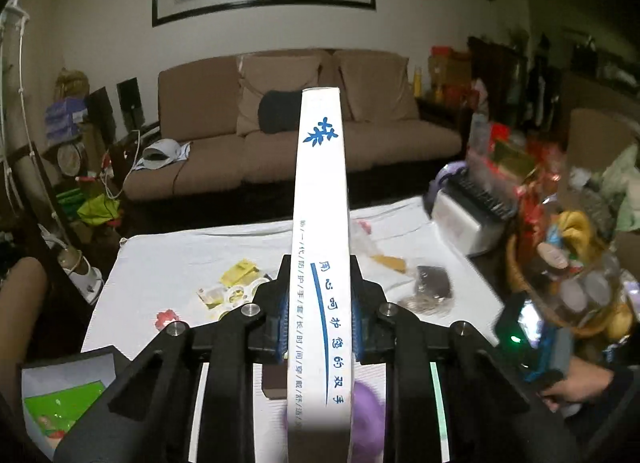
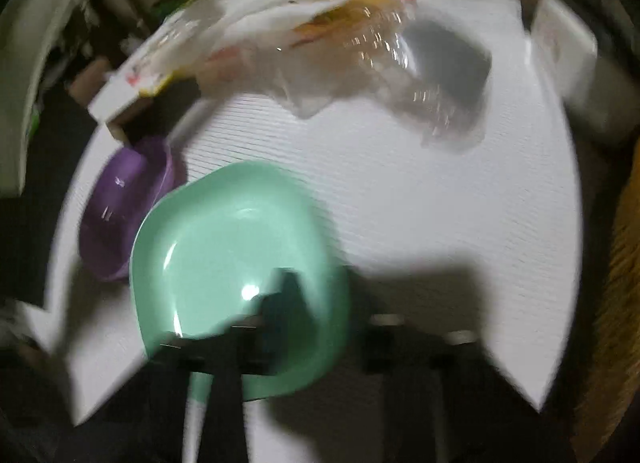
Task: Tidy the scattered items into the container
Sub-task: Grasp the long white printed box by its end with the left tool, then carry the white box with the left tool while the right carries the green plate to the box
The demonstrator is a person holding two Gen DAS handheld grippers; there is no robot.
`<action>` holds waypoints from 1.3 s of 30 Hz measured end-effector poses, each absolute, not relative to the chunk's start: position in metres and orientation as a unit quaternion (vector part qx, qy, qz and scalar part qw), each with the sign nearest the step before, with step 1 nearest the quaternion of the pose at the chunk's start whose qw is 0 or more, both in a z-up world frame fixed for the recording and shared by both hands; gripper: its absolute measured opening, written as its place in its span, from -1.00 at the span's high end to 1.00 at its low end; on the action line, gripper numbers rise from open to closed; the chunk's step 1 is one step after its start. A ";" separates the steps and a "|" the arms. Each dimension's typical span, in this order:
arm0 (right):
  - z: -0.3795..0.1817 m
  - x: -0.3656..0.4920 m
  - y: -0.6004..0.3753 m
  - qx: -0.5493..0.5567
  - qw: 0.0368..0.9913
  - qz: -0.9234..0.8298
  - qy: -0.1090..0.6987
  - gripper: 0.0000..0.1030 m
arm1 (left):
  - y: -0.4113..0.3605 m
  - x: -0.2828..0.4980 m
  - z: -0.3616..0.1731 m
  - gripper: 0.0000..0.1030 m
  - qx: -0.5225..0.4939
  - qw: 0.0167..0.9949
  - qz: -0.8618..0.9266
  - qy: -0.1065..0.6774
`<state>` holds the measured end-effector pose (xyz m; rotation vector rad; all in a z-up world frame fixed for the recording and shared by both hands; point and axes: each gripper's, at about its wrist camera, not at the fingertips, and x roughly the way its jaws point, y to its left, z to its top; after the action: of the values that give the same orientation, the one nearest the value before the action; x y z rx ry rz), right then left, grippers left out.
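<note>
the left gripper (image 1: 320,317) is clamped on a long white box (image 1: 322,231) with blue chinese lettering, its blue pads pressing both narrow sides. the box is held above the white-clothed table (image 1: 168,259), its long axis running straight away from the camera toward the brown sofa (image 1: 280,135), far end raised and pointing at the cushions. on the cloth below lie a yellow packet (image 1: 242,271), a red flower-shaped piece (image 1: 167,318) and a dark wrapped packet (image 1: 434,283).

the right wrist view is blurred. the right gripper (image 2: 320,327) points steeply down, jaws drawn nearly together at the near rim of a mint-green dish (image 2: 236,255); whether they pinch the rim i cannot tell. a purple bowl (image 2: 124,203) touches the dish's left edge. farther away, a crumpled clear plastic bag (image 2: 352,51) sits near the cloth's far edge.
</note>
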<state>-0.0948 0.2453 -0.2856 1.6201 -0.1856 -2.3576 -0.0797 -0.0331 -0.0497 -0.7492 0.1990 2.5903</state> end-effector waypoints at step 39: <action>-0.033 0.054 0.204 0.201 -0.100 -0.974 -0.009 0.93 | -0.072 0.002 -0.053 0.59 -0.311 0.097 0.943 0.069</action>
<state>0.0536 0.2042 -0.0325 0.6758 -0.0288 -3.2721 0.0018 -0.0717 -0.0535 -0.9222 0.2036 2.7924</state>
